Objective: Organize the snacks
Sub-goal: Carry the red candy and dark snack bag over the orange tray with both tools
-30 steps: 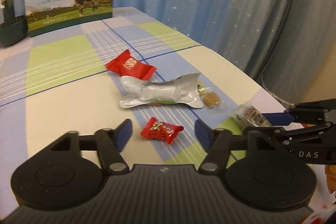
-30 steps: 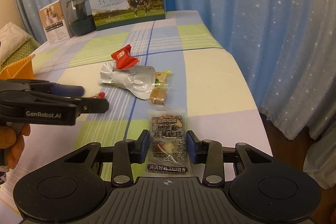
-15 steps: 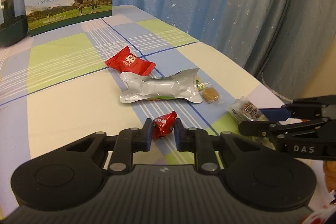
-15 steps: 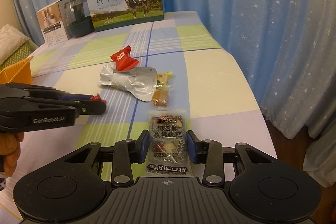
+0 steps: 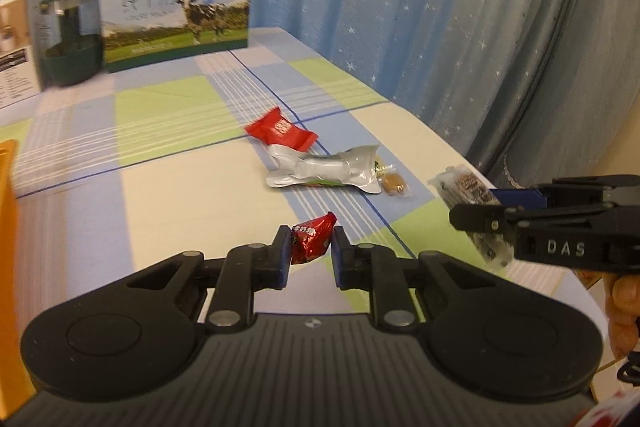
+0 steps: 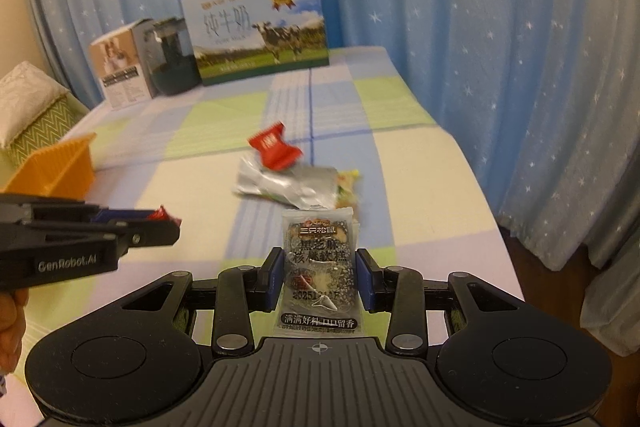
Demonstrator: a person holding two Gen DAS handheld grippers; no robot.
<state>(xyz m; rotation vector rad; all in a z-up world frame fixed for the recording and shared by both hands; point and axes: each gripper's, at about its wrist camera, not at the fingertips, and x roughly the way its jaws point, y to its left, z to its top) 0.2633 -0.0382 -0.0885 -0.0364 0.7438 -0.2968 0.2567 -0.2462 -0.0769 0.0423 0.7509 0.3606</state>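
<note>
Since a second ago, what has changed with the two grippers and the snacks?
The left gripper closed on the small red foil candy and lifted it off the checked cloth. The right gripper stays shut on the clear sesame cake packet, now raised. The silver pouch and red wrapper lie unmoved.

We count two red candies (image 5: 311, 238) (image 5: 281, 129), one silver pouch (image 5: 325, 172) and one caramel sweet (image 5: 393, 183). We also see one sesame snack packet (image 6: 318, 263), two boxes (image 6: 259, 27) (image 6: 120, 67) and one orange basket (image 6: 56, 167).
</note>
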